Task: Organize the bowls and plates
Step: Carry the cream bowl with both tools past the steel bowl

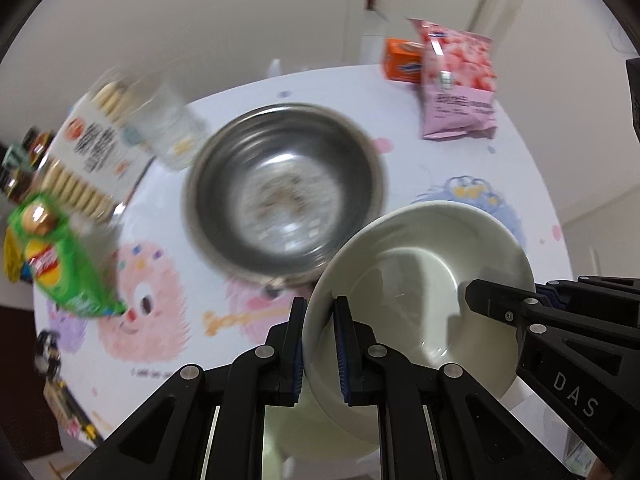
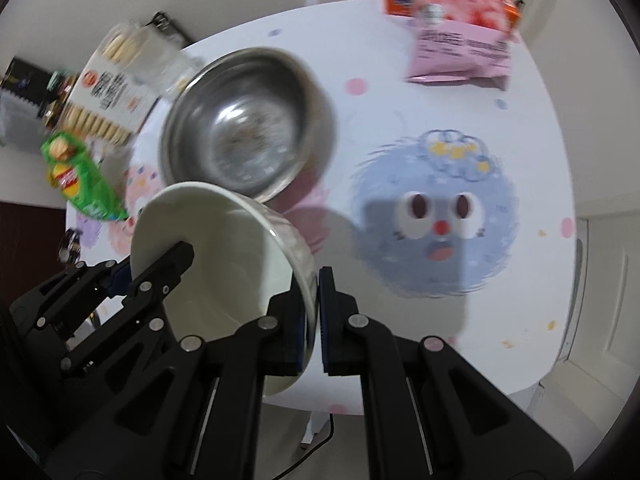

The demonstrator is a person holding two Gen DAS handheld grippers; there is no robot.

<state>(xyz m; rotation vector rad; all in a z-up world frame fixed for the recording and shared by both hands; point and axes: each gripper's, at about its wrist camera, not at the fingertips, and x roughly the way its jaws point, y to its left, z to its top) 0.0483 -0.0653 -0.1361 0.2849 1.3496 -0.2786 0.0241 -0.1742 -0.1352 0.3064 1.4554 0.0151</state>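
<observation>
white bowl: a glossy white ceramic bowl [image 1: 420, 280] hung tilted above the table, lower centre of both views
left gripper [image 1: 320, 344]: fingers pinched tight on the bowl's left rim
right gripper [image 2: 314, 320]: clamped on the opposite rim
steel bowl: a round stainless steel bowl [image 1: 286, 192] sat mid-frame on the cartoon-print white tablecloth [image 2: 400, 92]
snacks: pink bag [image 1: 458, 80] upper right, green chip bag [image 1: 66, 264] at left

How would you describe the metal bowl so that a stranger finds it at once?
On the round white table with cartoon monsters, look at the middle. The metal bowl rests there, shiny grey and empty, unlike the white bowl that both claws hold.
</observation>
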